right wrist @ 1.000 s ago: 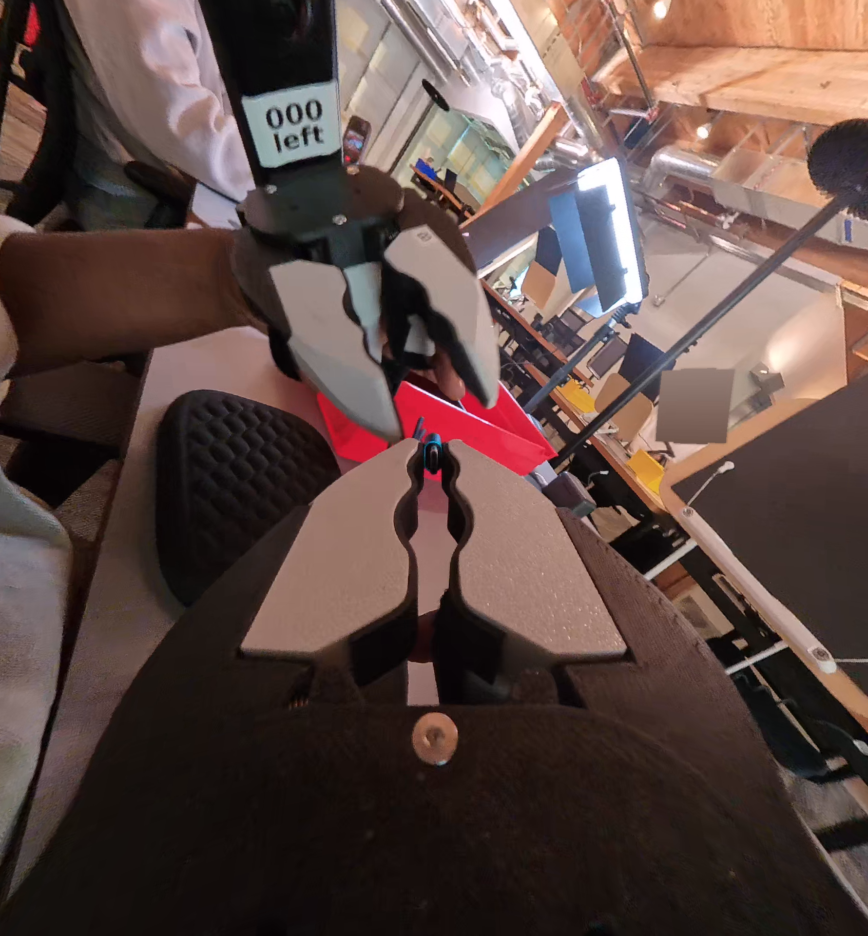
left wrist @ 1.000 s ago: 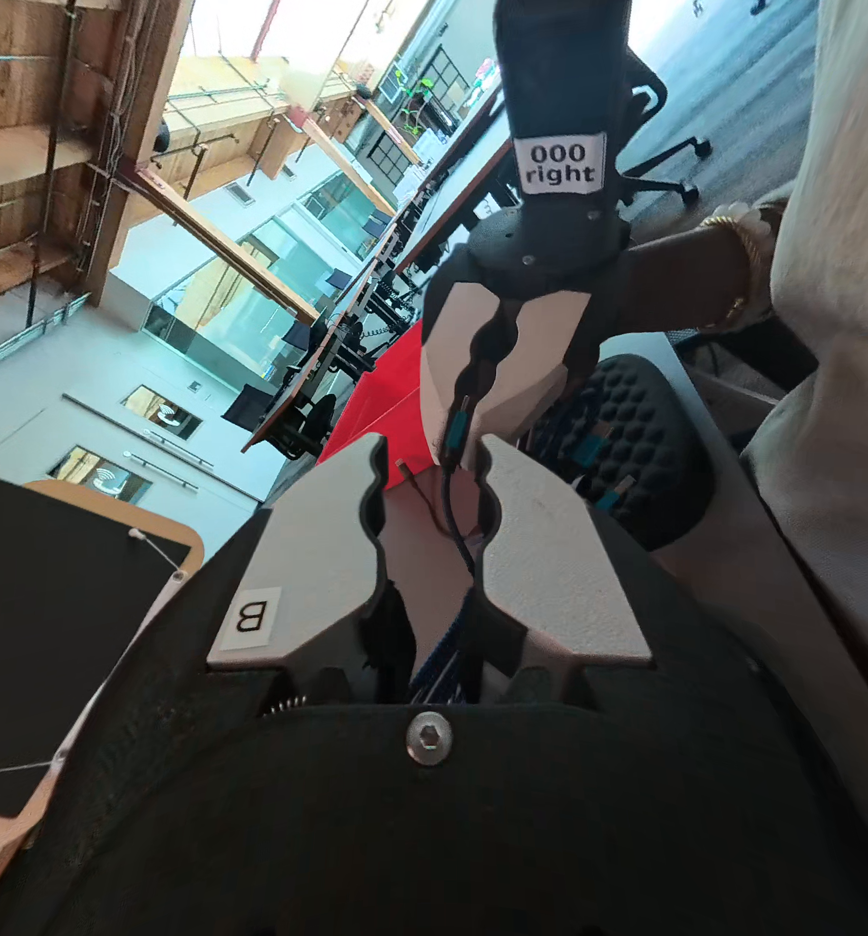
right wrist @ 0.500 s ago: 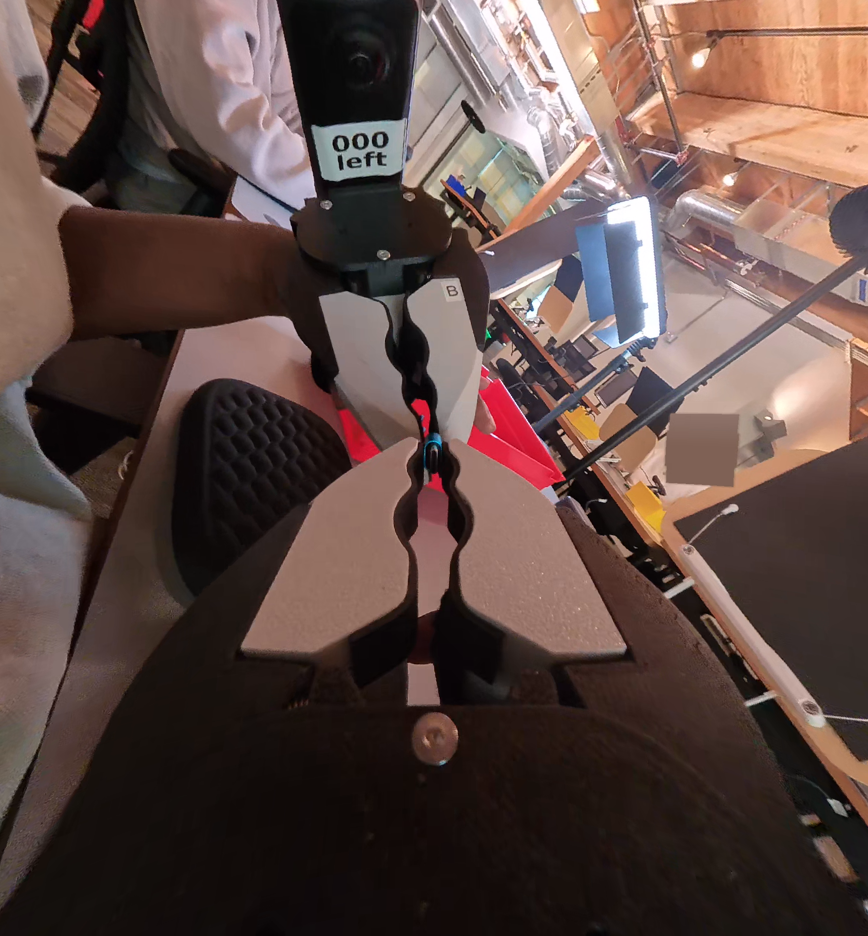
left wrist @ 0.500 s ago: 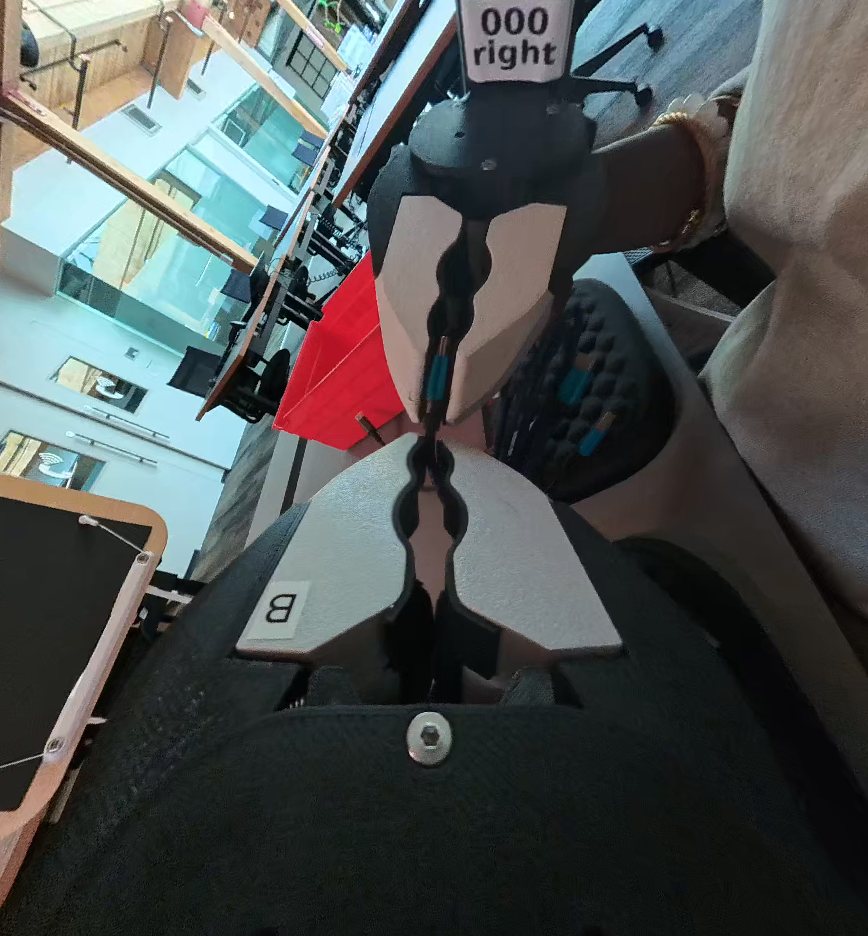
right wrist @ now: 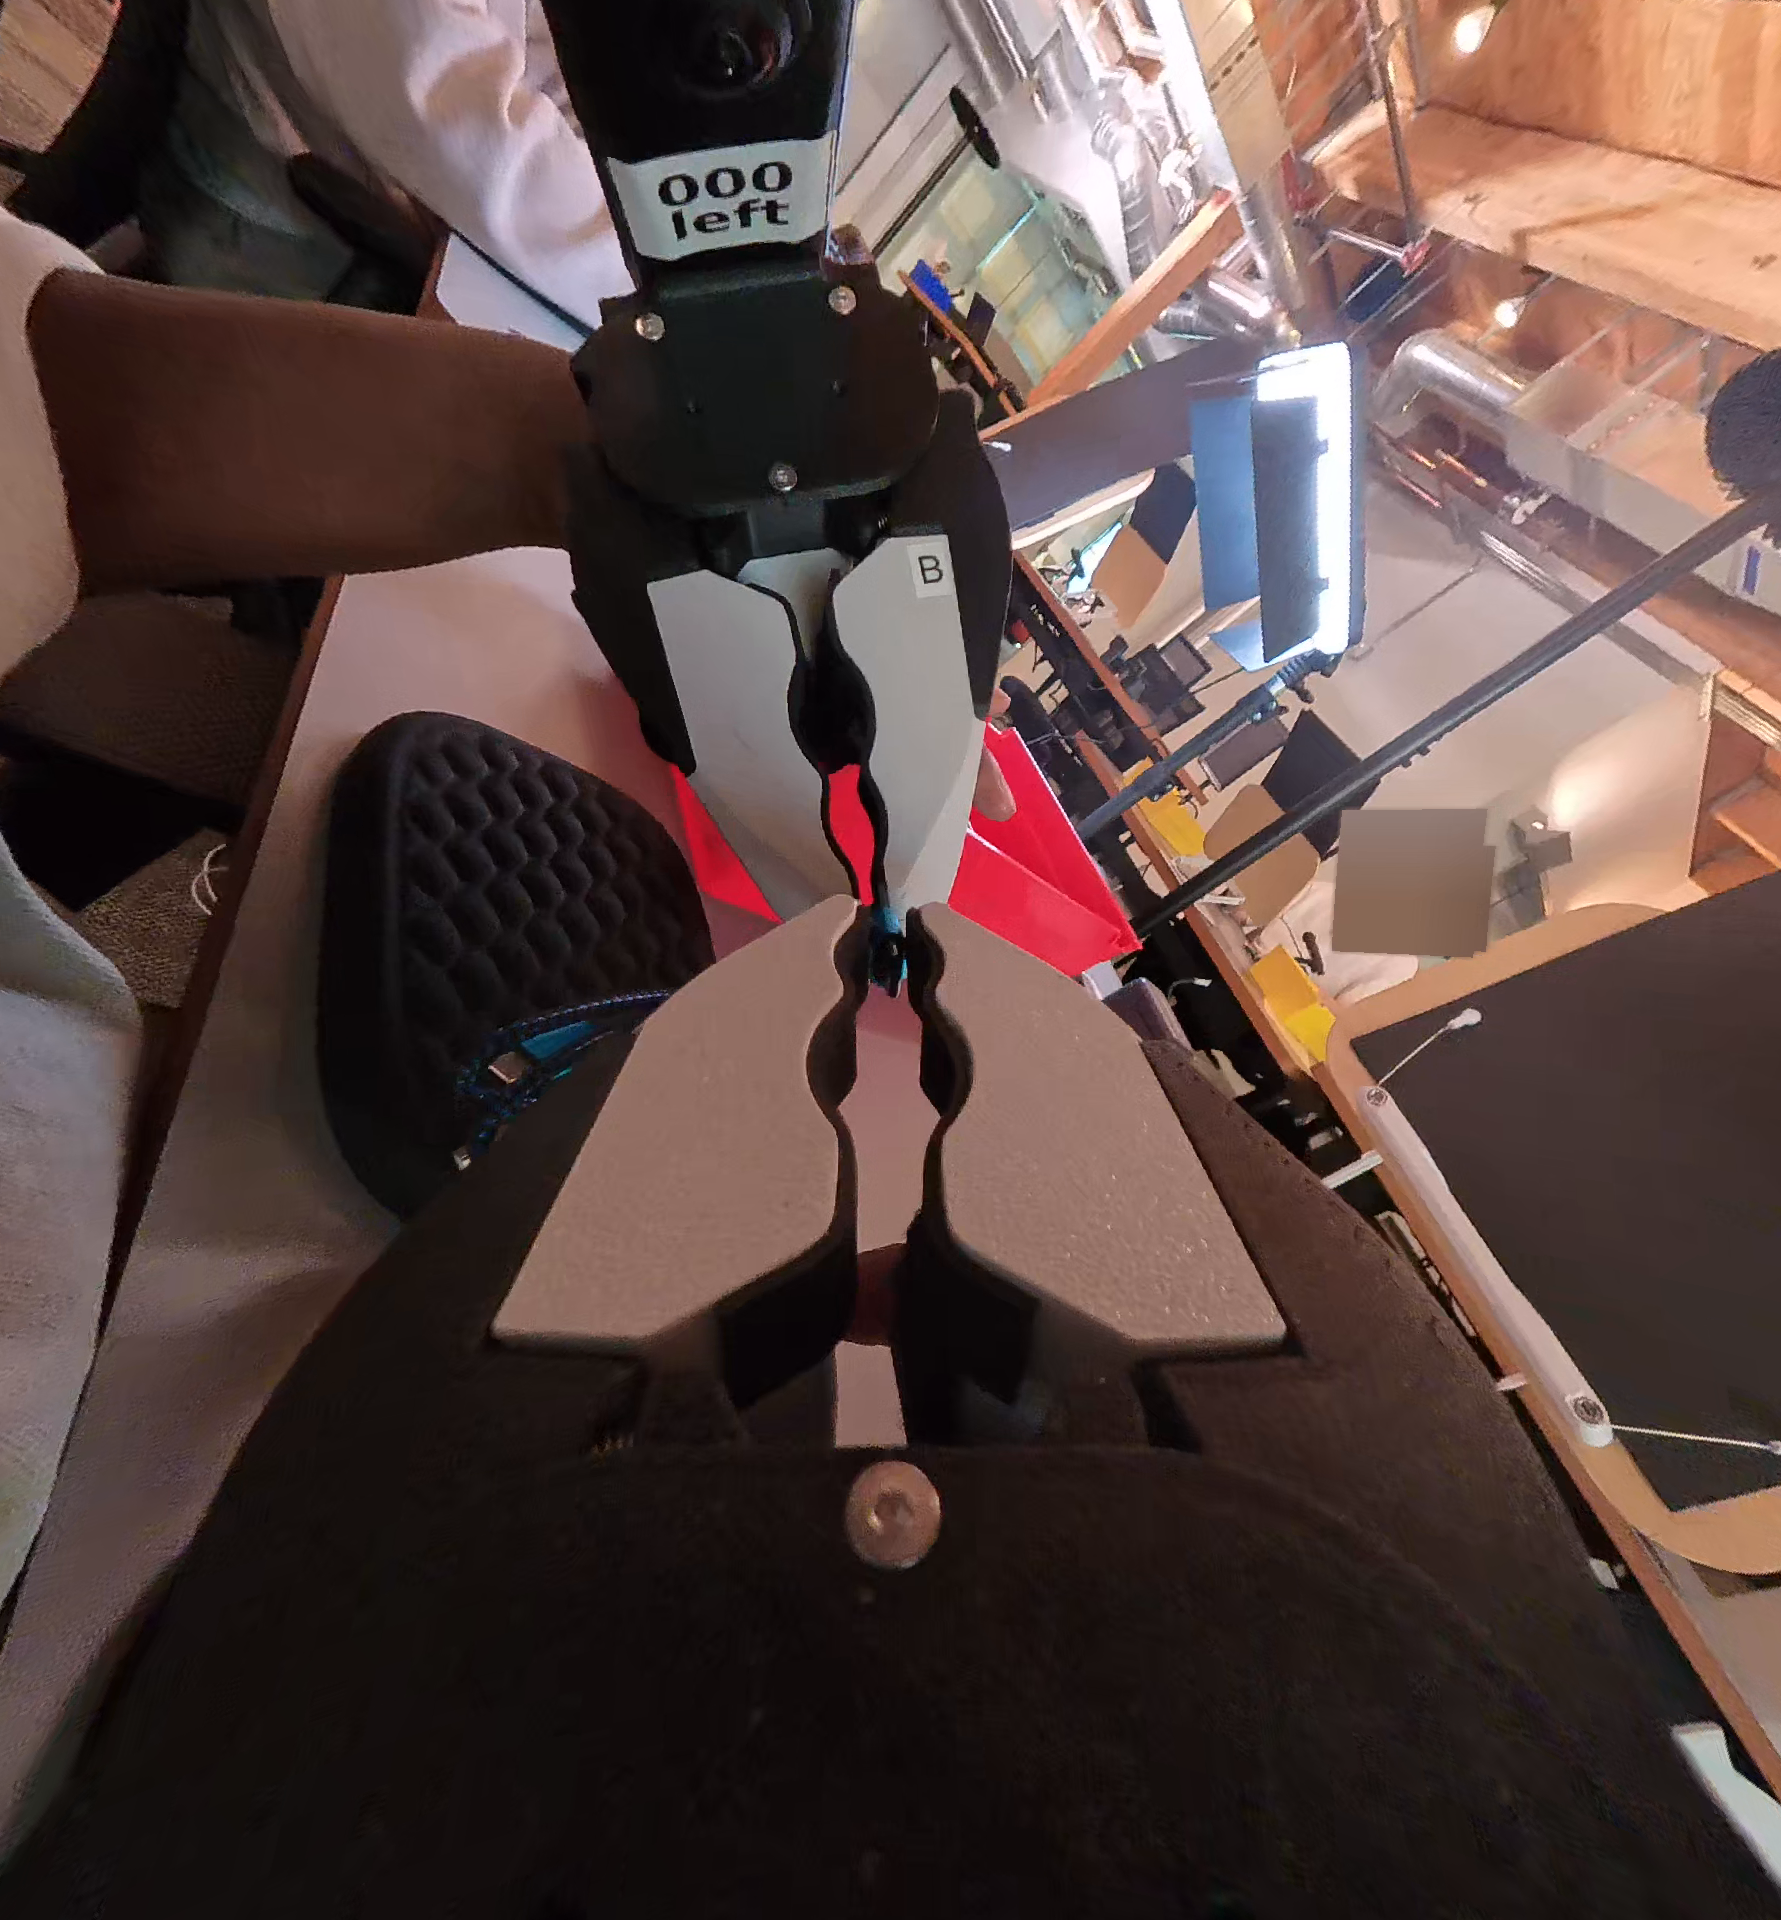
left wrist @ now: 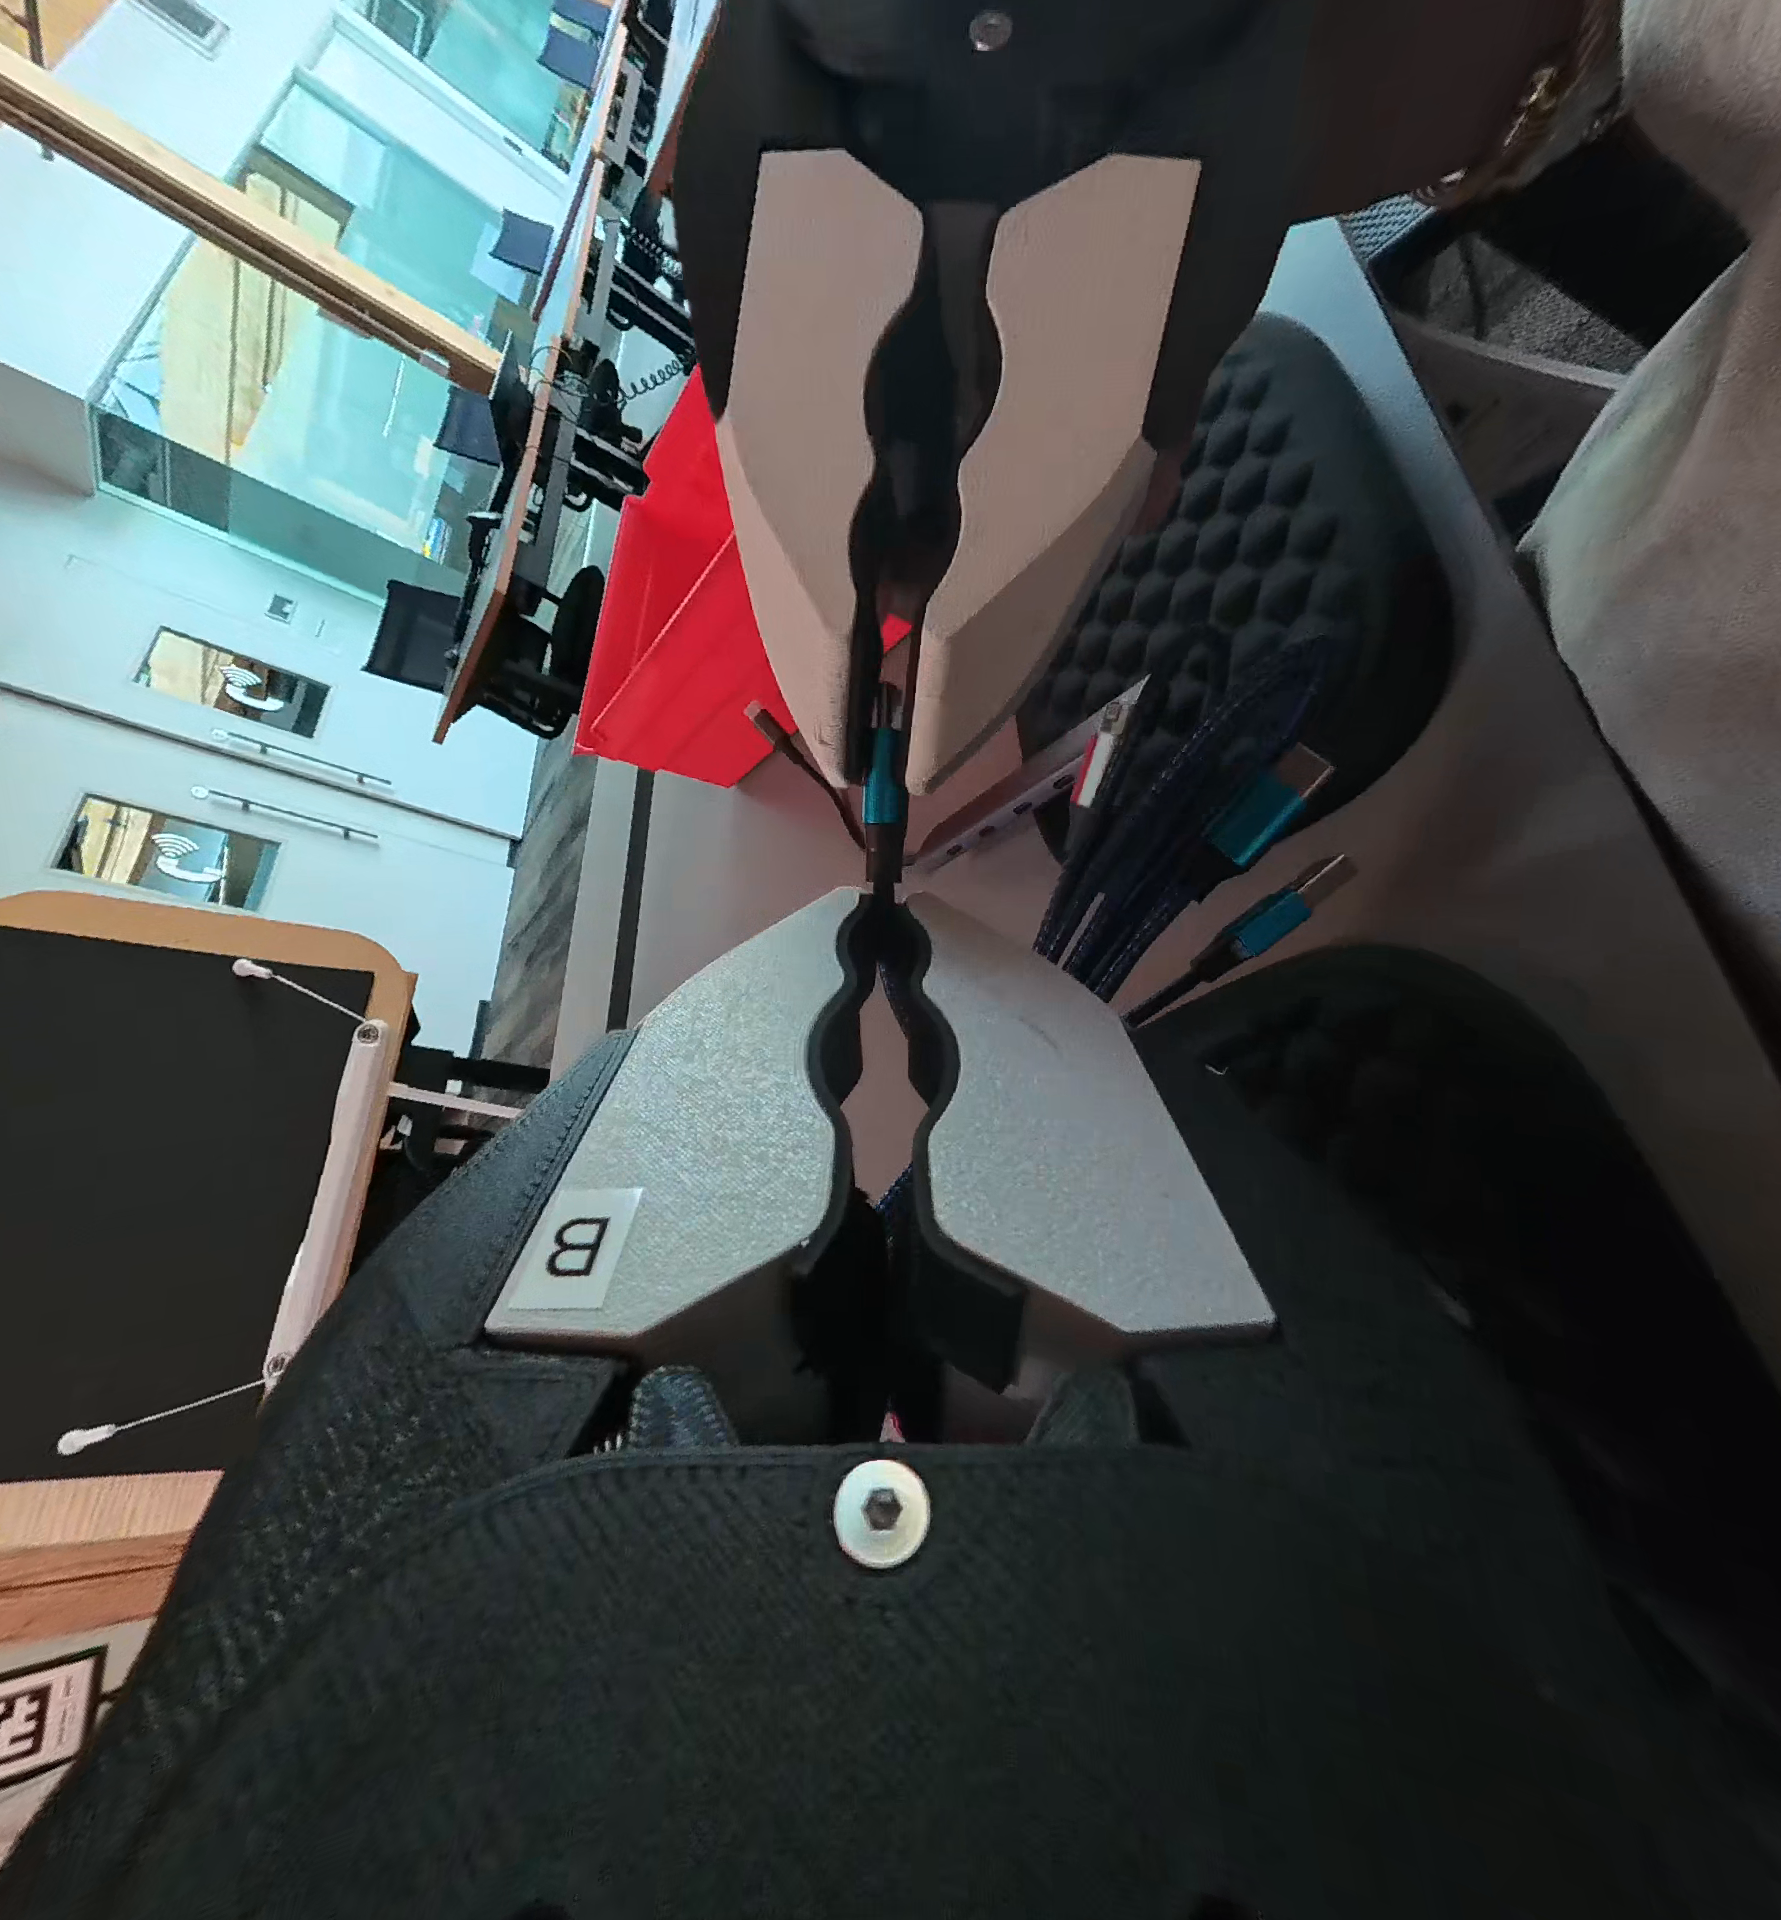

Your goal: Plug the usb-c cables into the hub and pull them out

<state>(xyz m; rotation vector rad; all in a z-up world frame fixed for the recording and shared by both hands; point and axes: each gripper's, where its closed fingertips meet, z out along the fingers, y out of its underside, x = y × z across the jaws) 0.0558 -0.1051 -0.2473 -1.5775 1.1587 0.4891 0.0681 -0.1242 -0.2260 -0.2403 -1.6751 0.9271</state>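
My two grippers face each other tip to tip above the table. My right gripper (right wrist: 881, 930) is shut on the teal plug (right wrist: 886, 954) of a dark braided usb-c cable. In the left wrist view the right gripper (left wrist: 884, 769) pinches that plug (left wrist: 881, 795). My left gripper (left wrist: 881, 906) is shut on the cable's cord just behind the plug; it also shows in the right wrist view (right wrist: 870, 883). The grey hub (left wrist: 979, 828) lies on the table beneath, mostly hidden. Other teal-plugged cables (left wrist: 1255, 816) lie loose to the right.
A black dimpled mat (left wrist: 1281, 582) sits under the spare cables (right wrist: 543, 1044) and shows in the right wrist view (right wrist: 491, 904). A red bin (left wrist: 673, 644) stands behind the grippers. A person's forearm (right wrist: 294, 436) and pale clothing flank the table edge. Both grippers' tips are close together, under 4 cm apart.
My left gripper was open a second ago and has shut on the cord. Both grippers have drawn closer together, with the right still holding the plug.
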